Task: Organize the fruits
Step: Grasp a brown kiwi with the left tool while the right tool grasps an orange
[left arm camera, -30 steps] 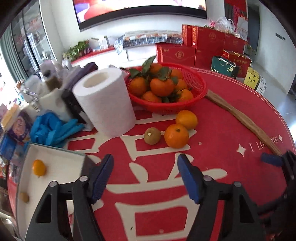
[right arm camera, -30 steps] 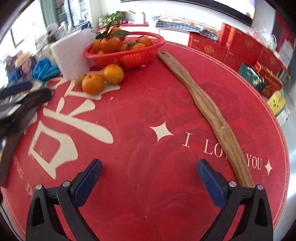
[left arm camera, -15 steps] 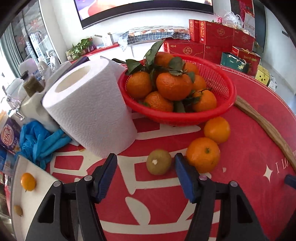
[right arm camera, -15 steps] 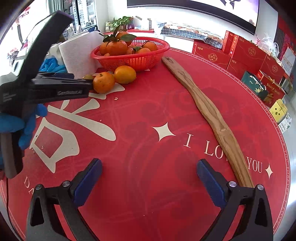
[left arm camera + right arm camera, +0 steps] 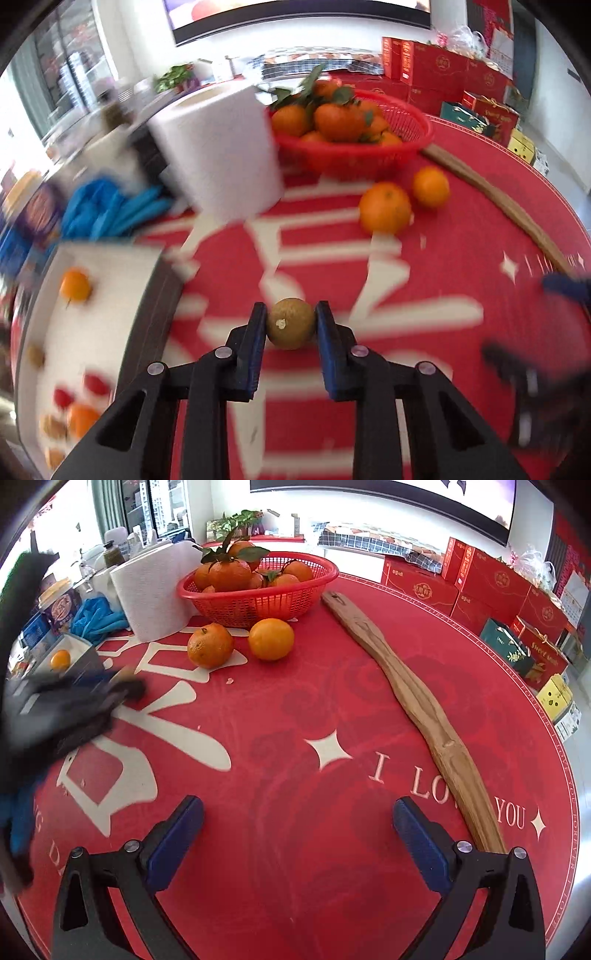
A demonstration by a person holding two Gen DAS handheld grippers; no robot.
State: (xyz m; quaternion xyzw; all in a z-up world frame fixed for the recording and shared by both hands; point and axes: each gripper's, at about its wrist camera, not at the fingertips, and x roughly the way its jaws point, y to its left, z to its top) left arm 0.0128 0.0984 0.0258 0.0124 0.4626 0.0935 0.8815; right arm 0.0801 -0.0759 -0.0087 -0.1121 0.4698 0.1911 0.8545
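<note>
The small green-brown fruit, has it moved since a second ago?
Yes. The green-brown fruit left its spot beside the two oranges and now sits between the left gripper's closed jaws, toward the white tray.

You are seeing two loose oranges (image 5: 210,645) on the table, one greenish-brown fruit (image 5: 291,324), one red basket (image 5: 258,602), one paper roll (image 5: 151,594).

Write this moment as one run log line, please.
left gripper: shut on greenish-brown fruit | right gripper: open, empty | two oranges loose

bright daylight, heavy motion blur in left view, sharp right view, fisheye-bent edges
</note>
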